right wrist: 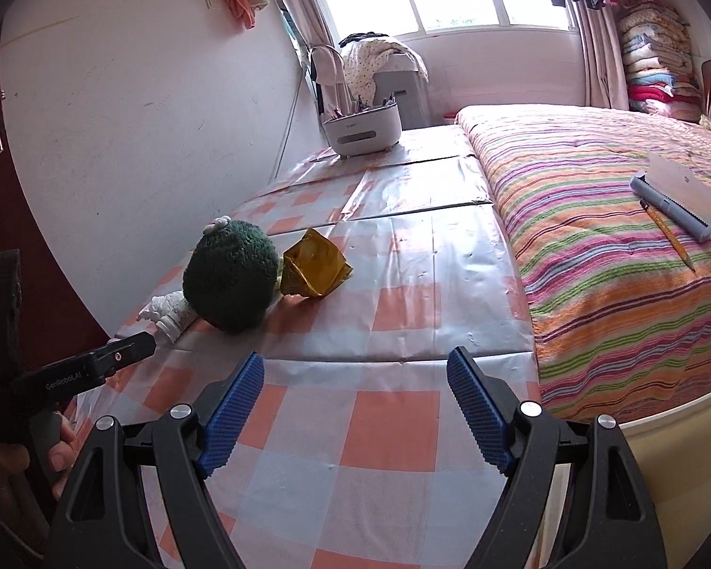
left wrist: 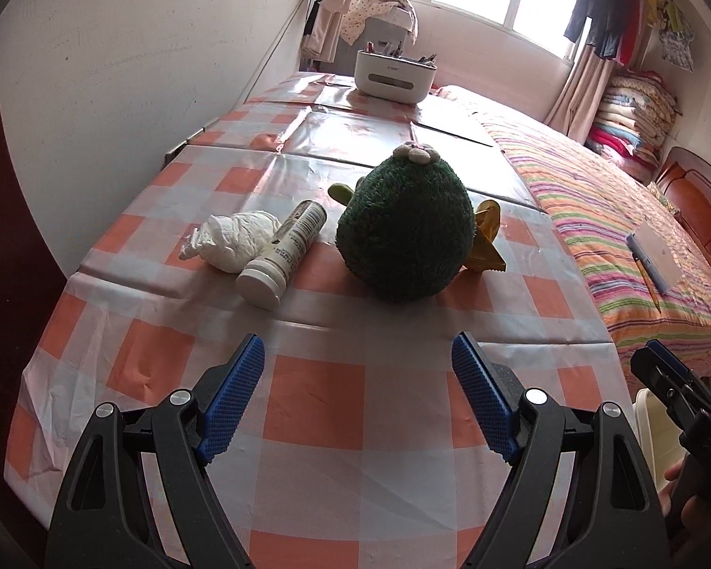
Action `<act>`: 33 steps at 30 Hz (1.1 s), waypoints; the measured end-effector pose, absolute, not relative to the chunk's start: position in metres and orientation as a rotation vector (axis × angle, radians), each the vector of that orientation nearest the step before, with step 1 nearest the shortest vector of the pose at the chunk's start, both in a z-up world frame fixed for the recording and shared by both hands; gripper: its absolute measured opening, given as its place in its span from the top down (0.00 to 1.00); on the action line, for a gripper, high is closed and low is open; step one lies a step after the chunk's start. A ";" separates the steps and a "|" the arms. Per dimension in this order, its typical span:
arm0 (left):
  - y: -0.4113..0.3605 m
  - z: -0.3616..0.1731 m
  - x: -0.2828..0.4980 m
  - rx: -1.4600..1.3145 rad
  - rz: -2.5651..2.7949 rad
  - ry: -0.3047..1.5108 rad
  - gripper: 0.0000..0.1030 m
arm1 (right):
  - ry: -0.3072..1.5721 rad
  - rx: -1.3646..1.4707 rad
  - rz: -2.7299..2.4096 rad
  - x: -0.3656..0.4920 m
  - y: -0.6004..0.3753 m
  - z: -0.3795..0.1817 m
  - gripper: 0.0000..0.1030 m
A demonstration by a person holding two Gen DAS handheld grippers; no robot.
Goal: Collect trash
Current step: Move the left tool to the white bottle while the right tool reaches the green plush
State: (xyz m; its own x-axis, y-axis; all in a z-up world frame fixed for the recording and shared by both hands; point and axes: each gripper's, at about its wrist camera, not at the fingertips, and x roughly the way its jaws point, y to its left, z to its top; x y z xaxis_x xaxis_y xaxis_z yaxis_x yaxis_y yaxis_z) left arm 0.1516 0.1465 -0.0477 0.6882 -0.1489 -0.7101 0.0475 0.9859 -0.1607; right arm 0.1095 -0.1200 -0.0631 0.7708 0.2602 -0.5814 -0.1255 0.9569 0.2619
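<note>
On the checked tablecloth [left wrist: 317, 398] lie a crumpled white tissue [left wrist: 234, 239], a white tube bottle [left wrist: 282, 256] on its side and a crumpled yellow wrapper [left wrist: 488, 237], around a green plush toy [left wrist: 405, 227]. My left gripper [left wrist: 358, 370] hovers open over the near end of the table, short of these things, nothing between its blue pads. In the right wrist view my right gripper [right wrist: 355, 379] is open and empty too, with the yellow wrapper [right wrist: 315, 263], the plush toy [right wrist: 232, 275] and the bottle [right wrist: 175, 322] ahead on its left.
A white organiser box [left wrist: 396, 76] with pens stands at the table's far end. A striped bed [right wrist: 616, 237] borders the table's right side, with a grey device [right wrist: 678, 199] and a pencil [right wrist: 668, 237] on it. A white wall [left wrist: 142, 71] runs along the left. A pale bin rim [right wrist: 663, 436] shows at lower right.
</note>
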 end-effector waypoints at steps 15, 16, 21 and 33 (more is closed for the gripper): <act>0.186 -0.059 0.205 -0.146 -0.076 0.889 0.22 | 0.683 0.158 0.325 0.155 -0.071 -0.055 0.25; 0.186 -0.060 0.209 -0.138 -0.072 0.894 0.22 | 0.682 0.156 0.330 0.157 -0.069 -0.055 0.25; 0.195 -0.071 0.226 -0.168 -0.066 0.937 0.22 | 0.679 0.148 0.359 0.168 -0.058 -0.054 0.25; 0.195 -0.083 0.252 -0.222 -0.119 0.995 0.41 | 0.655 0.144 0.392 0.198 -0.036 -0.043 0.25</act>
State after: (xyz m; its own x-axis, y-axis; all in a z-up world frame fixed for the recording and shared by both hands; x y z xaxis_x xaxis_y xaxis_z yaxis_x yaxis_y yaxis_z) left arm 0.2517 0.1949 -0.0828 0.5404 -0.2002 -0.8172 -0.0016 0.9711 -0.2389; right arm 0.1978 -0.0363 -0.0431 0.7228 0.3988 -0.5644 -0.3091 0.9170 0.2520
